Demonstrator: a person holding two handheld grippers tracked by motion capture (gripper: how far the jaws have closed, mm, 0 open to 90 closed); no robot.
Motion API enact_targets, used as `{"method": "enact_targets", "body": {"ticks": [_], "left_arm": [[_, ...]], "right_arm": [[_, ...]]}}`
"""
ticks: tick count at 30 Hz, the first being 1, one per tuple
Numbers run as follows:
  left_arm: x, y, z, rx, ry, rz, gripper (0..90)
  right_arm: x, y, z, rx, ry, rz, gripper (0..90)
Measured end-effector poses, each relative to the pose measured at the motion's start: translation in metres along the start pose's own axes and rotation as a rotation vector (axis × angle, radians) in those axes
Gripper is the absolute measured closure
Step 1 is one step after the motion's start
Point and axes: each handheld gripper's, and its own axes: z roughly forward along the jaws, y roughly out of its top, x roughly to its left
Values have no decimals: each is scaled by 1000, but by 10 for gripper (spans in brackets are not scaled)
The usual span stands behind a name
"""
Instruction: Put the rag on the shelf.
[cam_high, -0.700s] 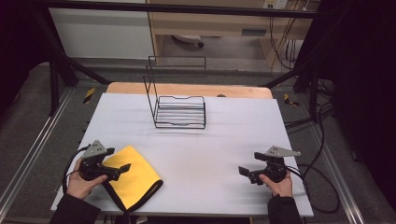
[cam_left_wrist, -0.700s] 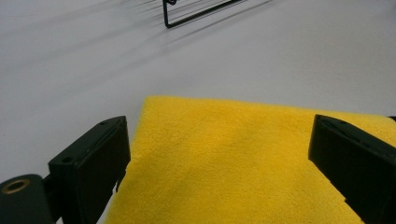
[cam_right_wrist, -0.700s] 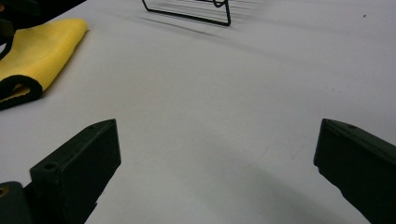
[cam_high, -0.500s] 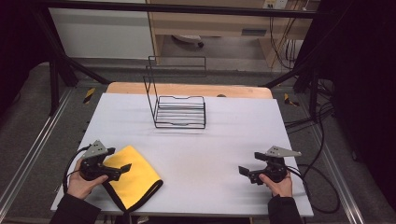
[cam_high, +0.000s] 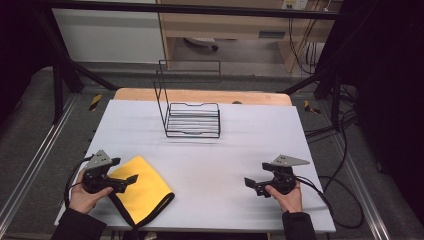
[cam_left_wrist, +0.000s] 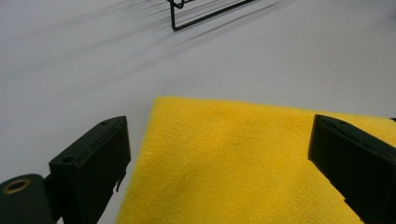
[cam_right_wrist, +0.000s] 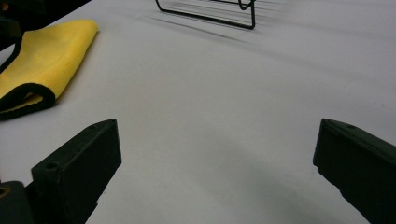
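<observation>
Left gripper (cam_high: 125, 179) poised over yellow cloth (cam_high: 142, 189), jaws apart.
Right gripper (cam_high: 252, 184) idles apart; next, pinching cloth's edge seems likely.

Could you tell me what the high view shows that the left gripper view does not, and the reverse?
High view alone: the whole wire rack, both hands, the right tool, open over bare table, and the cloth's black edge.

Left gripper view alone: the left tool close up, jaws wide apart above the cloth, and the cloth's fuzzy pile.

Both: the yellow cloth, the white table and some of the rack.
</observation>
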Motion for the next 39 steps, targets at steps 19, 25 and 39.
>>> {"method": "enact_targets", "body": {"ticks": [19,25,39], "left_arm": [[4,2,-6,-14,18,-7,56],[5,2,-6,-12,24,-10,56],[8,1,-8,-15,36,-20,58]], "right_arm": [[79,36,70,78,80,-124,40],[100,46,94,106,121,-132,73],[149,48,157,228,230,-190,294]]}}
